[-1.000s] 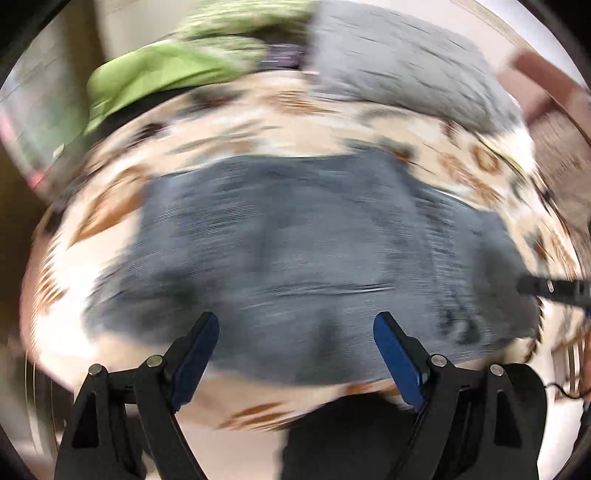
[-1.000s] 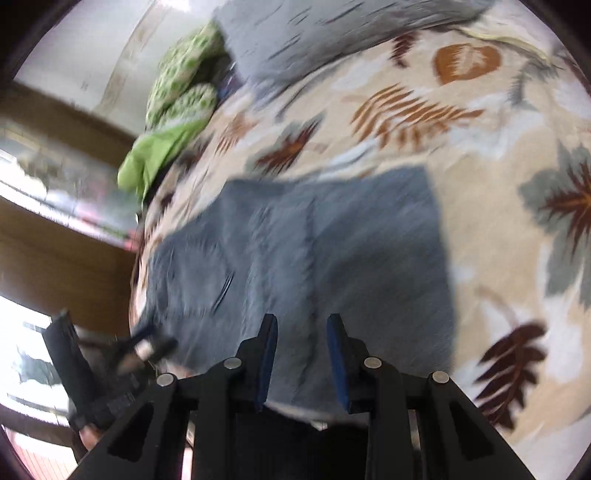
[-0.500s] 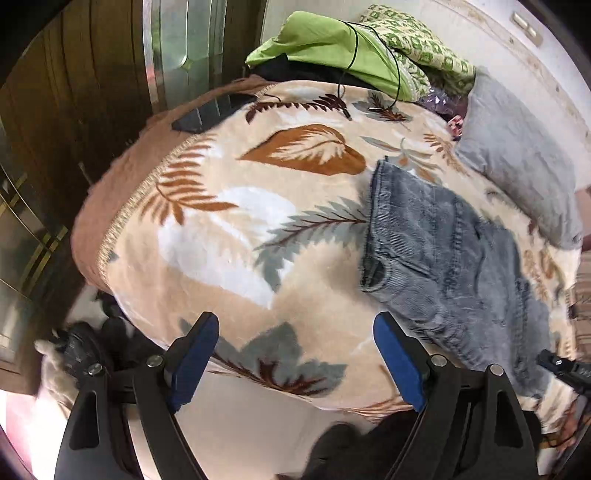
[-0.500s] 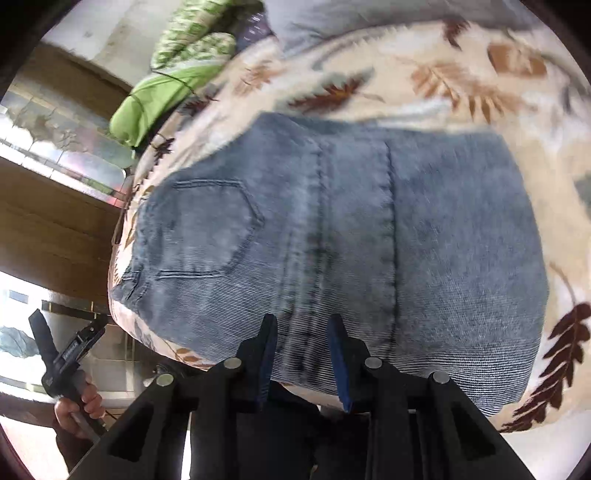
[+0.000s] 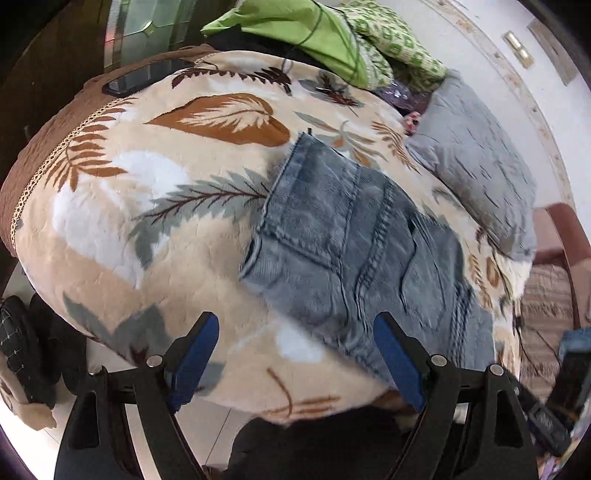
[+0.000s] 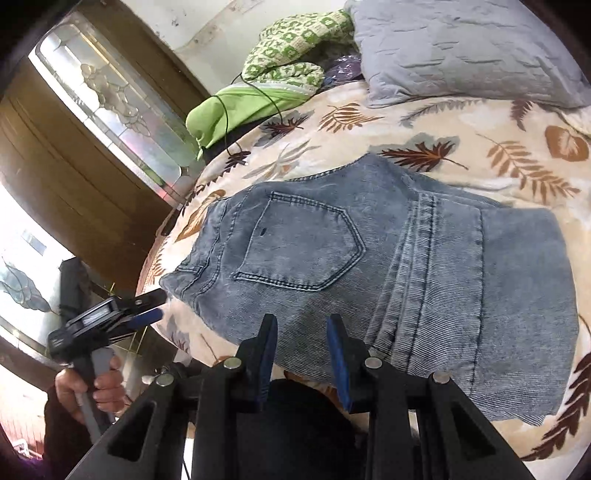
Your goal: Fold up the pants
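Folded jeans [image 6: 388,280] lie on leaf-print blanket [image 5: 110,236], long axis left-right along the near edge. Right gripper [image 6: 301,354], jaws narrowly apart and empty, hovers over near hem; left gripper [image 5: 295,363], spread wide and empty, off waistband end.

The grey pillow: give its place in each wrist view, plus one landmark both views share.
Left wrist view: the grey pillow lies at the right, beyond the folded jeans, against the wall.
Right wrist view: the grey pillow fills the top right, above the jeans.
Shared landmark: the green cloth with a dark cord over it, at the far end of the leaf-print blanket.
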Available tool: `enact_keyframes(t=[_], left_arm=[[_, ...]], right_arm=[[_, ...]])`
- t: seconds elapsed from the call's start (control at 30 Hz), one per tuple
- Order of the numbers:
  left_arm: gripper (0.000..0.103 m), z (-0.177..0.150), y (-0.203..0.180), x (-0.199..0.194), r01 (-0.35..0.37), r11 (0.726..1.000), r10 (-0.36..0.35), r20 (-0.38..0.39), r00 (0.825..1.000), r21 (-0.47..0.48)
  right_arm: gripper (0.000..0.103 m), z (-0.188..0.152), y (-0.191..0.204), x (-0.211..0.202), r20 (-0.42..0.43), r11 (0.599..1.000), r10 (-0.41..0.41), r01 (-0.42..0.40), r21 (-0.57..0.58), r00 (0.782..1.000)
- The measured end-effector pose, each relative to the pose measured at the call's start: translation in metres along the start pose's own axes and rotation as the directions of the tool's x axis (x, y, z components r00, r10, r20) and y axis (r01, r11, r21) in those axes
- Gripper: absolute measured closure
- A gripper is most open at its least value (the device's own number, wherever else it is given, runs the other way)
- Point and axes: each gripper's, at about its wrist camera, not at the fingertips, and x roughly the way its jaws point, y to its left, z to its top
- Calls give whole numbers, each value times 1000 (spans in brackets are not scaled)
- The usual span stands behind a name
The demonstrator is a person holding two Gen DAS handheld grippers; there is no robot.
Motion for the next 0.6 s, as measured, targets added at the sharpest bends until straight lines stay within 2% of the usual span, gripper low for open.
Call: enact_keyframes(t=[0.17, 0.33, 0.47, 0.53, 0.6], left_arm=[[17, 7, 6, 27, 13, 996, -19, -66, 998, -91], [17, 22, 8, 45, -8, 991, 0, -60, 998, -136], [18, 37, 5, 50, -6, 991, 1, -42, 999, -131], [32, 40, 4, 52, -15, 991, 10, -41, 999, -132], [51, 43, 2, 52, -30, 992, 26, -38, 999, -118]], right_arm=[[72, 2, -23, -13, 36, 999, -11, 9, 49, 999], [72, 4, -46, -22, 64, 994, -9, 2, 111, 998], [72, 5, -53, -28, 83, 993, -19, 8, 120, 996], [72, 6, -56, -31, 91, 991, -16, 3, 133, 996], [72, 7, -60, -33, 99, 990, -13, -1, 139, 995]])
